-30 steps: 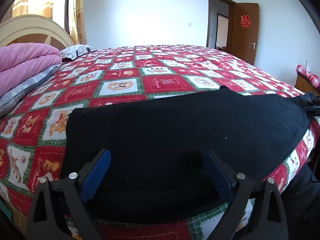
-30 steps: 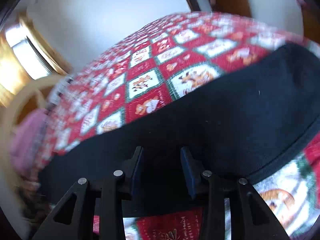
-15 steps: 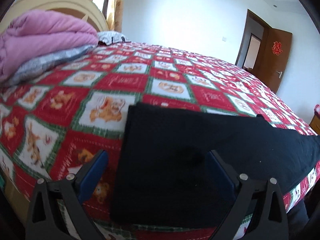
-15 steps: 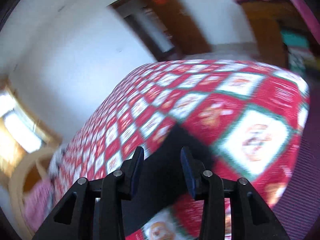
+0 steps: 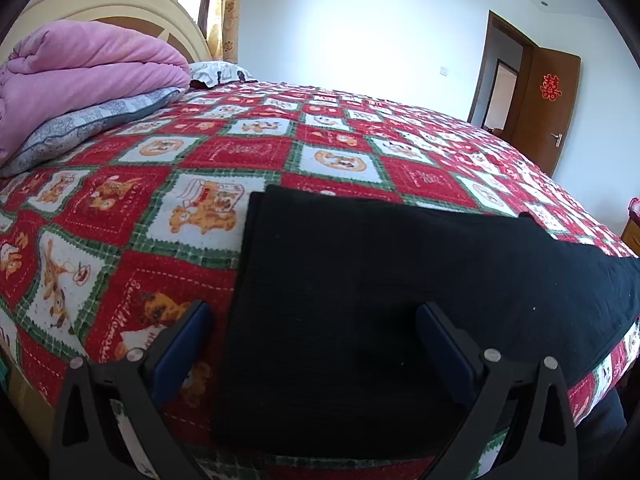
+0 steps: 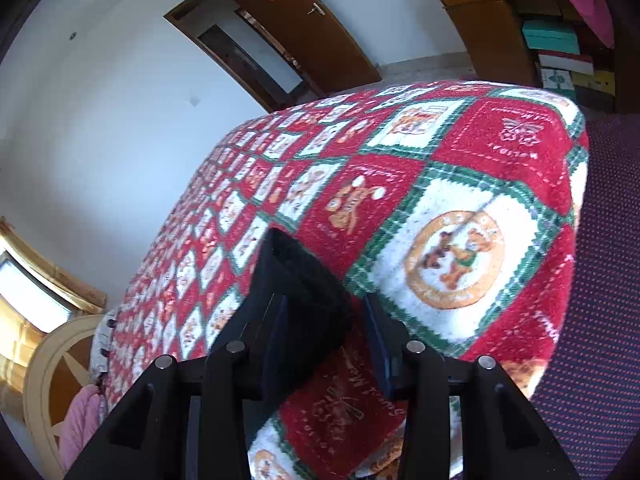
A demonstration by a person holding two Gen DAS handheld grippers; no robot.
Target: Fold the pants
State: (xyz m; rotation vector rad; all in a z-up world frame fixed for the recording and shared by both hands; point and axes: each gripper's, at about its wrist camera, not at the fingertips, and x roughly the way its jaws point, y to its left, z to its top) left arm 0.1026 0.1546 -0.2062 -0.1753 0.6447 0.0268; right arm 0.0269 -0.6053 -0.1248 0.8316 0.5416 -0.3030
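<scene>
Bedspread (image 5: 192,168) under black pants (image 5: 380,300), between left claw (image 5: 312,344) fingers.

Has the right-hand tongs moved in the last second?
Yes. The right-hand tongs swung along the flat black cloth pants to their end near the red checkered bedspread's corner; earlier they faced its middle.

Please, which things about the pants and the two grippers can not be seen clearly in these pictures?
- Left wrist view: the black pants are cut off at the right rim; their far end is not shown.
- Right wrist view: the right gripper hides part of the pants' end; contact cannot be told.
- Both views: fold layers unreadable in the black cloth.
</scene>
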